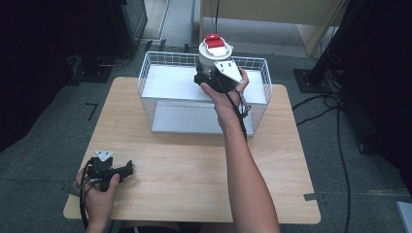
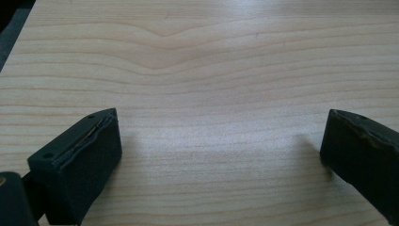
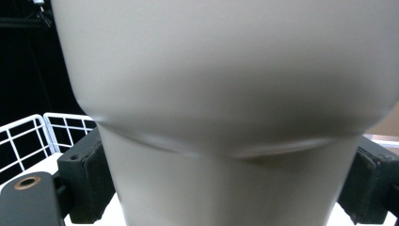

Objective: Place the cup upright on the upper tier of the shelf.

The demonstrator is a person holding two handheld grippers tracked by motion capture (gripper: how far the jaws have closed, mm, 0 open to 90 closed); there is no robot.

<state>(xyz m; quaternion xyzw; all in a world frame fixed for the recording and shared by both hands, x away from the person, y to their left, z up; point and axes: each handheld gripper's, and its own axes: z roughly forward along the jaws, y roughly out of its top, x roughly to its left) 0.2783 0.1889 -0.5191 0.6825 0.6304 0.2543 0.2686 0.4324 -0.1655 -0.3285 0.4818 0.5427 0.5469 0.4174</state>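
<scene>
A: Where is the white container (image 1: 214, 52) sitting relative to the wire basket (image 1: 160, 82)?

B: It is hanging over the basket's back edge, near the middle of the far rim, and its red-and-white lid (image 1: 214, 42) is facing up. In the high view it is standing upright, above the basket's upper white shelf (image 1: 170, 82).

A: And what is holding it there?

B: The right gripper (image 1: 214, 77) is clamping it. In the right gripper view the two black jaws are pressing on either side of the container's (image 3: 226, 117) narrower lower body, just under the wider upper part, with the basket's white wires (image 3: 28, 136) showing off to one side. The person's right hand (image 1: 228, 87) is wrapping around the gripper just on the near side of the container, over the basket.

A: What is the left gripper (image 1: 124, 170) doing?

B: It is lying well away from the basket, close to the near left corner of the wooden table (image 1: 194, 165), with the left hand (image 1: 102, 191) gripping it. In the left gripper view its jaws are standing wide apart over bare wood (image 2: 202, 94), with nothing between them.

A: Is anything lying in the basket's lower level?

B: The lower white shelf (image 1: 189, 119) is showing through the front wires, on the side of the basket nearest the person.
</scene>
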